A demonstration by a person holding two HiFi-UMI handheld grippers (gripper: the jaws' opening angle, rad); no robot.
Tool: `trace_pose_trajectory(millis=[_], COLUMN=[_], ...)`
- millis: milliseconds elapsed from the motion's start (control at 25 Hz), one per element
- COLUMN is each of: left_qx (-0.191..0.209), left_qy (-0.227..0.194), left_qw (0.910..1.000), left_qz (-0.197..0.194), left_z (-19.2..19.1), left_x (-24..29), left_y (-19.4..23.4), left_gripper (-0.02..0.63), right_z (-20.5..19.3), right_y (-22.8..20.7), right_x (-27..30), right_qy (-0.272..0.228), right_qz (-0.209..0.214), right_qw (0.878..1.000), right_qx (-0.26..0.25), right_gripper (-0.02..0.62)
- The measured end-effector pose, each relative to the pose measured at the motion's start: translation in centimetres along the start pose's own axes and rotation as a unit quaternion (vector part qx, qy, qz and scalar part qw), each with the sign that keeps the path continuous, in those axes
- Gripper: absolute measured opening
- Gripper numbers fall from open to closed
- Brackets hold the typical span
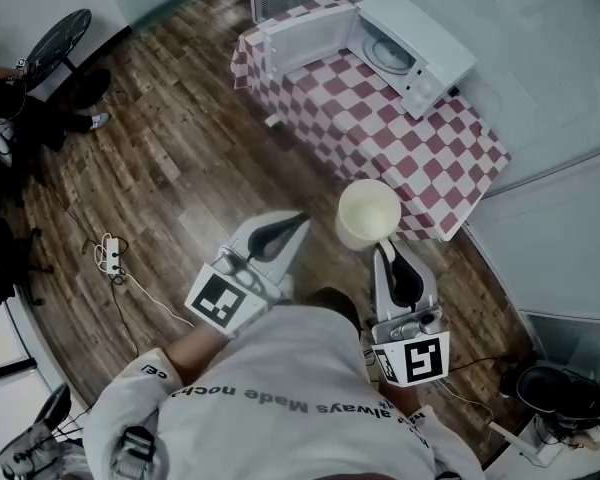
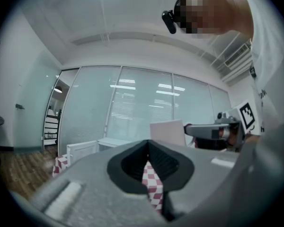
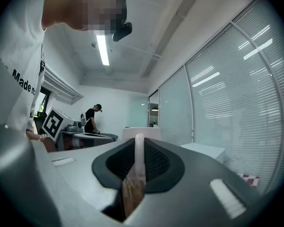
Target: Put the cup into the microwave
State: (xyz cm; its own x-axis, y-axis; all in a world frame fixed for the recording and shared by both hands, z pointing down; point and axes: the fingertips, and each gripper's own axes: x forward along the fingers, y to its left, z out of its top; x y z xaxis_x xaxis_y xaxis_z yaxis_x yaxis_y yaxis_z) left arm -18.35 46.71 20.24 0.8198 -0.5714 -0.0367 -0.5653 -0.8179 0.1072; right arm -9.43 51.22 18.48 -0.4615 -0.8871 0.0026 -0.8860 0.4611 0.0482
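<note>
A cream cup [image 1: 368, 213] hangs upright in the air, short of the near edge of the checkered table [image 1: 435, 158]. My right gripper [image 1: 384, 249] is shut on the cup's near rim; in the right gripper view the cup wall [image 3: 151, 133] rises past that gripper [image 3: 138, 149]. My left gripper [image 1: 298, 220] is shut on nothing, level with the cup and to its left. The white microwave [image 1: 412, 40] stands at the table's far end with its door [image 1: 300, 40] swung wide open to the left. The left gripper view also shows the cup [image 2: 167, 132].
A glass wall with blinds runs along the table's right side. On the wooden floor lie a power strip [image 1: 110, 256] and its cable, with a fan [image 1: 56, 36] at far left. Appliances [image 1: 560, 400] sit at bottom right. A person [image 3: 91, 119] stands far back.
</note>
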Motion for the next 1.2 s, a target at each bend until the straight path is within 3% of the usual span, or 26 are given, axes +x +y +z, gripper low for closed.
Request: trace_pose_trajectory(millis=[520, 1200], left_qx=[-0.014, -0.003], left_qy=[0.006, 0.009], left_qw=[0.9999, 1.0000], left_qz=[-0.005, 0.003], left_z=[-1.1, -1.2], left_x=[2.1, 18.3], left_y=[3.5, 8.7], left_gripper=[0.003, 0.003], right_z=[-1.3, -1.7], right_y=[-1.4, -16.6], right_x=[4.0, 11.2], right_qy=[0.009, 0.003], right_qz=[0.004, 0.021], right_qw=[1.000, 1.000], right_qx=[0.003, -0.003], right_gripper=[0.038, 0.038])
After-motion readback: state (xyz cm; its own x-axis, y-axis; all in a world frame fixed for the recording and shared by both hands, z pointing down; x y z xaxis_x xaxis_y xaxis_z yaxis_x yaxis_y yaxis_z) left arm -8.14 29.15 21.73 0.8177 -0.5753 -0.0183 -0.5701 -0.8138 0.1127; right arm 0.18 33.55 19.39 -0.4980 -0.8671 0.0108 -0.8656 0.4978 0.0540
